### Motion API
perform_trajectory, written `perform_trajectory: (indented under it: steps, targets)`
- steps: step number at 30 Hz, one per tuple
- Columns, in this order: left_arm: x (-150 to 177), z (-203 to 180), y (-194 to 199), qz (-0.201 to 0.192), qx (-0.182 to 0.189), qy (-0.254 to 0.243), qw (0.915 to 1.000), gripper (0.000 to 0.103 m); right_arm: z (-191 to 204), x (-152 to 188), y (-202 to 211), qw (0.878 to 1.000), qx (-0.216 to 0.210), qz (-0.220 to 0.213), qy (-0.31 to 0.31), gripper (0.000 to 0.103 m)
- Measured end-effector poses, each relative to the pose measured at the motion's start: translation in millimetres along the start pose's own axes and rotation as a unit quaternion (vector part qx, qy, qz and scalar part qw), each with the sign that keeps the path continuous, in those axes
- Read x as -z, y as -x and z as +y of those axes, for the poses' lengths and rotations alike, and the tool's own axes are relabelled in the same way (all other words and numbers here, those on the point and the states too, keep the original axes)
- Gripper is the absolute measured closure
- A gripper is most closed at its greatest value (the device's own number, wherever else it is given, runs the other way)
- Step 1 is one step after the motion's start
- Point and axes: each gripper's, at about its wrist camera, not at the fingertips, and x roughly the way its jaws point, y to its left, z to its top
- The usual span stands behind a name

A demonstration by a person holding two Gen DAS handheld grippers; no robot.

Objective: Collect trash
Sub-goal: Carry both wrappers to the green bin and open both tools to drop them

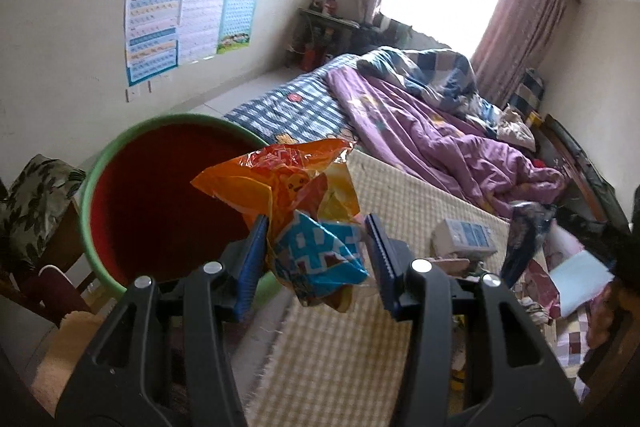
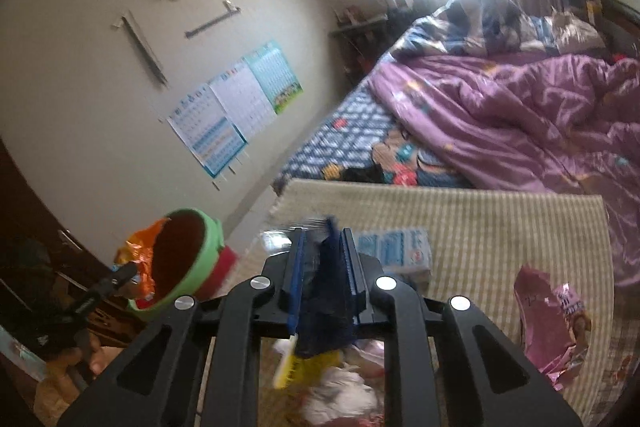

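Note:
My left gripper (image 1: 316,247) is shut on a crumpled orange and blue snack wrapper (image 1: 304,211) and holds it in the air beside the rim of a red bin with a green rim (image 1: 96,171). The same bin (image 2: 206,251) and orange wrapper (image 2: 138,259) show at the lower left of the right wrist view. My right gripper (image 2: 322,259) is shut on a dark blue wrapper (image 2: 326,303) above the checked mat (image 2: 500,227). A pink wrapper (image 2: 548,323) lies on the mat to the right.
A white and blue tissue pack (image 2: 394,251) lies on the mat just beyond my right gripper. White crumpled trash (image 2: 344,395) lies below it. A bed with a purple quilt (image 1: 440,135) fills the right. A chair with a leaf-print cushion (image 1: 32,207) stands left of the bin.

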Motion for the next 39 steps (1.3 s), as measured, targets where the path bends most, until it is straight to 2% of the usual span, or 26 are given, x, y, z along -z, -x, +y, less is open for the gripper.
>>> perform_trajectory:
  steps: [6, 9, 10, 11, 13, 18, 19, 23, 28, 30, 31, 34, 39]
  targets:
    - [-2.6, 15.8, 5.2, -0.011, -0.015, 0.017, 0.9997, 0.057, 30.1, -12.1, 5.3, 0.999, -0.020, -0.013, 0.032, 0.089]
    - [-2.6, 22.6, 4.3, -0.009, -0.017, 0.026, 0.9995, 0.057, 34.7, -10.5, -6.3, 0.999, 0.006, 0.001, 0.053, 0.086]
    - [-2.6, 24.1, 4.0, -0.009, -0.017, 0.027, 0.9994, 0.057, 31.9, -7.7, -10.8, 0.999, 0.013, 0.005, 0.051, 0.080]
    - [-2.8, 25.4, 3.9, -0.009, -0.018, 0.028, 0.9994, 0.057, 25.9, -5.2, -17.4, 0.999, 0.019, 0.012, 0.044, 0.060]
    - [-2.6, 26.7, 3.4, -0.009, -0.016, 0.029, 0.9994, 0.057, 9.6, 0.6, -33.3, 0.998, 0.048, 0.032, 0.026, 0.042]
    - [1.5, 23.3, 3.5, -0.005, -0.011, 0.028, 0.9995, 0.056, -32.8, 12.1, -65.6, 0.991, 0.107, 0.085, -0.007, 0.041]
    - [0.8, 21.9, 2.8, -0.003, -0.010, 0.028, 0.9996, 0.057, -39.4, 15.7, -70.6, 0.989, 0.112, 0.094, -0.008, 0.037]
    - [-0.6, 19.2, -0.8, 0.002, -0.006, 0.026, 0.9996, 0.056, -57.9, 29.3, -86.1, 0.984, 0.121, 0.130, 0.000, 0.034]
    - [-0.9, 16.8, -2.6, 0.006, -0.002, 0.023, 0.9997, 0.056, -73.0, 41.4, -99.0, 0.980, 0.129, 0.153, 0.003, 0.035]
    - [-0.9, 17.4, -2.4, 0.006, -0.002, 0.023, 0.9997, 0.057, -74.4, 44.5, -101.4, 0.980, 0.123, 0.156, 0.007, 0.051]
    - [-0.8, 18.0, -2.5, 0.006, -0.002, 0.024, 0.9997, 0.057, -74.2, 46.5, -102.7, 0.980, 0.118, 0.160, 0.007, 0.065]
    - [-2.2, 20.5, -3.3, 0.008, 0.000, 0.028, 0.9996, 0.056, -72.2, 49.9, -97.1, 0.983, 0.096, 0.155, 0.000, 0.074]
    - [-2.9, 25.2, -3.7, 0.006, -0.003, 0.031, 0.9995, 0.057, -60.5, 39.1, -72.0, 0.990, 0.085, 0.113, -0.006, 0.077]
